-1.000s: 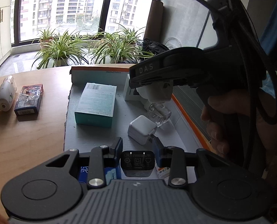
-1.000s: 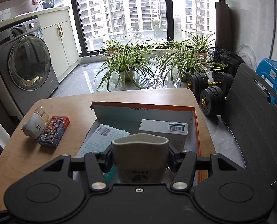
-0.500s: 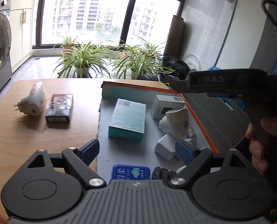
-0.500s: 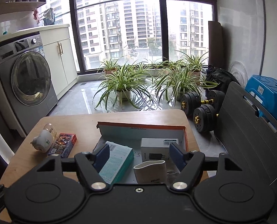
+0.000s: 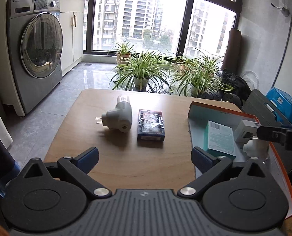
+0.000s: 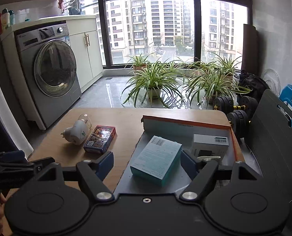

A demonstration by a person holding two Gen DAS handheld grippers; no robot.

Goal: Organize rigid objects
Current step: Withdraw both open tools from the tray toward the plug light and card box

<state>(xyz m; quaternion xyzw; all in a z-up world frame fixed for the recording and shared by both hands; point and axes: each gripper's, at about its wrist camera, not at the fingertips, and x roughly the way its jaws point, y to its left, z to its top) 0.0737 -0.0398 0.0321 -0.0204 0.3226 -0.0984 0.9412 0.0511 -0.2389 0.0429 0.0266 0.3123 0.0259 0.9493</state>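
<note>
We judge the sorting well along: the teal box (image 6: 156, 162), a white box (image 6: 210, 143) and a white cup (image 5: 256, 146) already lie in the orange-rimmed tray (image 6: 234, 143), while the white plug-in device (image 5: 119, 118) and the dark card pack (image 5: 151, 124) remain on the table (image 5: 126, 167), side by side left of the tray. Our left hand-held gripper (image 5: 145, 156) is tilted down over bare table, its jaws opening wide with nothing between them. Our right hand-held gripper (image 6: 147, 164) hangs tilted down over the tray's near edge, jaws opening and gripping nothing.

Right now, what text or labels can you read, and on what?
No text is legible.
teal box: barcode, fine print, too small.
white box: barcode label, blurred.
card pack: QR code, print unreadable.
tray rim: printed line, too small.
washing machine: badge blurred.
</note>
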